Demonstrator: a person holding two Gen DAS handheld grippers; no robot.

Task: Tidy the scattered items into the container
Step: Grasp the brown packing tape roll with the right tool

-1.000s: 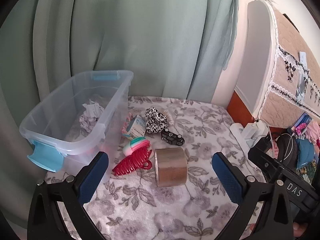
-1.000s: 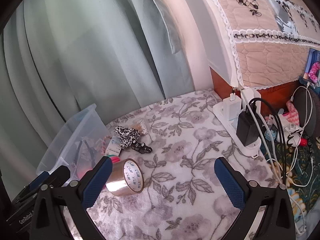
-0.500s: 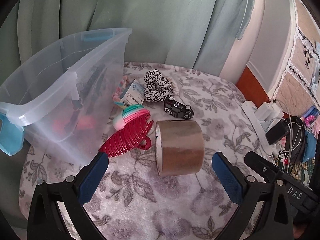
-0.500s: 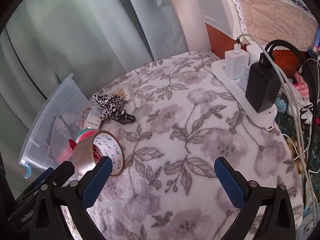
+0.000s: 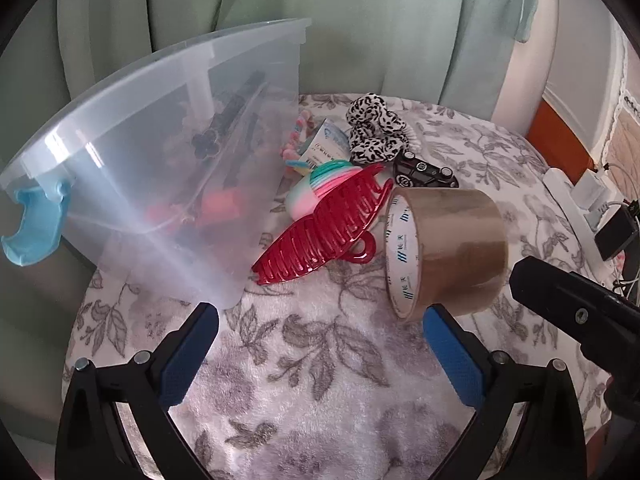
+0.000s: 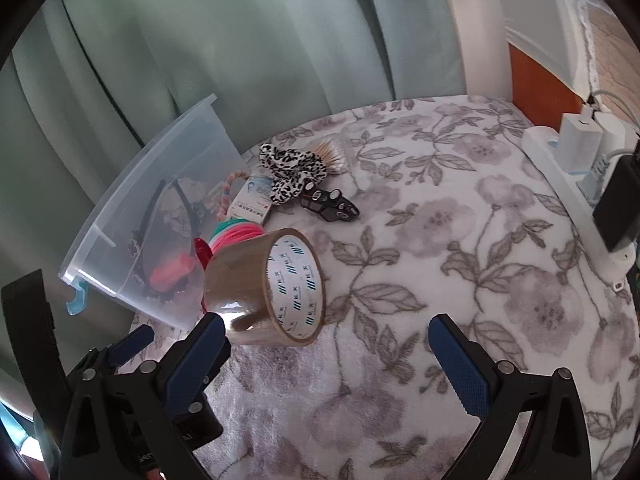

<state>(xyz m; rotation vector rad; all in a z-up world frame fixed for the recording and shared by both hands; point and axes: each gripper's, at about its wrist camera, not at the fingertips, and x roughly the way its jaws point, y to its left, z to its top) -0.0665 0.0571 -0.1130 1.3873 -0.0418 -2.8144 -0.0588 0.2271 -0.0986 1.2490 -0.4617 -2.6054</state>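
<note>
Left gripper [image 5: 316, 344] low over the floral blanket [image 5: 320, 380], jaws spread wide, nothing between them; its right pad sits just beside the lower edge of the brown packing tape roll [image 5: 444, 246], contact unclear. Right gripper [image 6: 326, 360] also wide apart and empty, left pad right at the tape roll [image 6: 264, 286], touching or nearly so. Tape roll rests on its curved side, printed core facing the right wrist camera. Red claw hair clip [image 5: 324, 228] lies just left of the roll, leaning on a pink-and-teal hair-tie bundle [image 5: 320, 184]. Behind those: small card packet [image 5: 326, 146], leopard-print scrunchie [image 5: 374, 134], black toy car [image 5: 424, 172], all clustered near the clear plastic bin [image 5: 160, 140]. Bin stands at the blanket's left edge against the green curtain [image 5: 360, 20], blue latch [image 5: 34, 224] on its near end, dark and orange items blurred inside. Right half of the blanket is bare up to a white power strip [image 6: 560, 168] with chargers along the right edge. Bare blanket in front of both grippers.
</note>
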